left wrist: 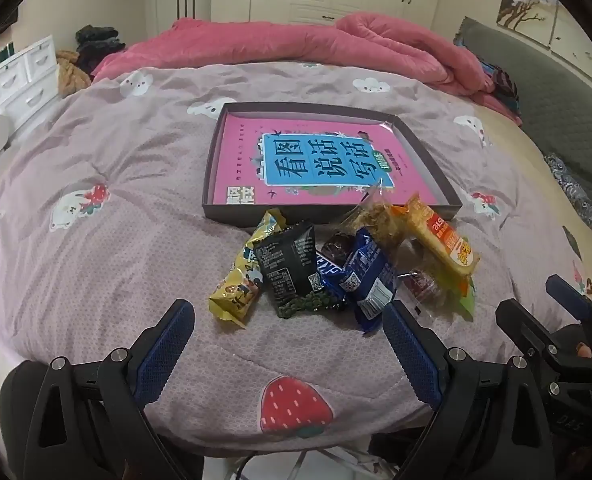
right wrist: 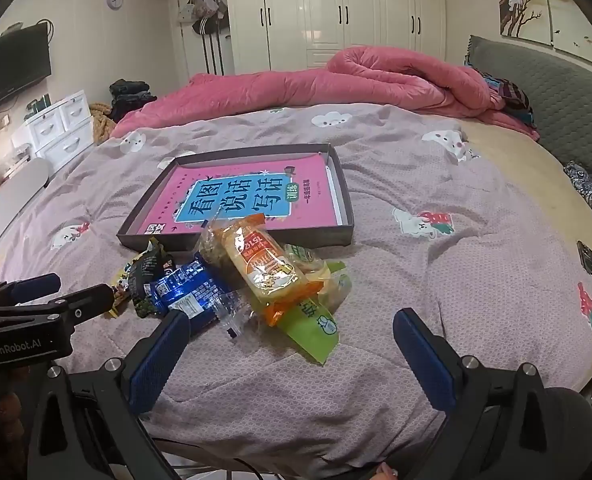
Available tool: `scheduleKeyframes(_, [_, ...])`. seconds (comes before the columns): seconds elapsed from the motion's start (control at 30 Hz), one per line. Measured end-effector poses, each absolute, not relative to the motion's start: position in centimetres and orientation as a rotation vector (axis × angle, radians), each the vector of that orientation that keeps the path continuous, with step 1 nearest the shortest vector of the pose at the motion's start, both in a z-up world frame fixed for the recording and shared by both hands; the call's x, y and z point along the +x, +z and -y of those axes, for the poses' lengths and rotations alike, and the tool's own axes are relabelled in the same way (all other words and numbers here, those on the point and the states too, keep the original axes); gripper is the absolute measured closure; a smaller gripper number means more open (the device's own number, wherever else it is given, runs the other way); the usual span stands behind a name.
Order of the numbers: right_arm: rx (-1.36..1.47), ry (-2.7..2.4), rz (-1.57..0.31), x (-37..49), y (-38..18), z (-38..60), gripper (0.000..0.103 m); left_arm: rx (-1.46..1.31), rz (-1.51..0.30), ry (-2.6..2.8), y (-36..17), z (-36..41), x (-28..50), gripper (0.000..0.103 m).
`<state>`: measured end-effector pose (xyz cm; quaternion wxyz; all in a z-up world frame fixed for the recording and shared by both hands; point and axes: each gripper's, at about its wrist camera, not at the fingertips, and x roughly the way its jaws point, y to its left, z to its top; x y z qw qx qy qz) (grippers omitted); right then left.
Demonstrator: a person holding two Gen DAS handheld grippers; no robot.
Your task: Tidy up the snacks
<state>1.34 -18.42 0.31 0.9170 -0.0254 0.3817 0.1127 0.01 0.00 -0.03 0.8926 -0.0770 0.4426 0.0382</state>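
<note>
A pile of snack packets lies on the bed in front of a shallow dark tray (left wrist: 211, 176) holding a pink book (left wrist: 239, 148). The pile has a yellow packet (left wrist: 239, 280), a black packet (left wrist: 291, 268), a blue packet (left wrist: 370, 280) and an orange packet (left wrist: 442, 236). My left gripper (left wrist: 289, 318) is open and empty just short of the pile. My right gripper (right wrist: 289, 328) is open and empty, its fingers either side of the near end of the pile, by the orange packet (right wrist: 263, 268), a green packet (right wrist: 312, 330) and the blue packet (right wrist: 187, 286). The tray (right wrist: 235, 240) lies behind.
The bed has a lilac patterned cover (left wrist: 95, 260) and a rolled pink quilt (left wrist: 296, 44) at the far side. A grey headboard (right wrist: 556, 96) runs along the right. White drawers (right wrist: 61, 128) stand at the left. A dark phone (right wrist: 590, 264) lies at the right.
</note>
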Motion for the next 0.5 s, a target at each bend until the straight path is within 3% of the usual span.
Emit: scheduleKeyframes(0.5, [-0.043, 0.239, -0.790, 1.32, 0.23, 18.60, 0.001, -0.158, -0.930, 0.079, 0.01, -0.34, 0.37, 0.008])
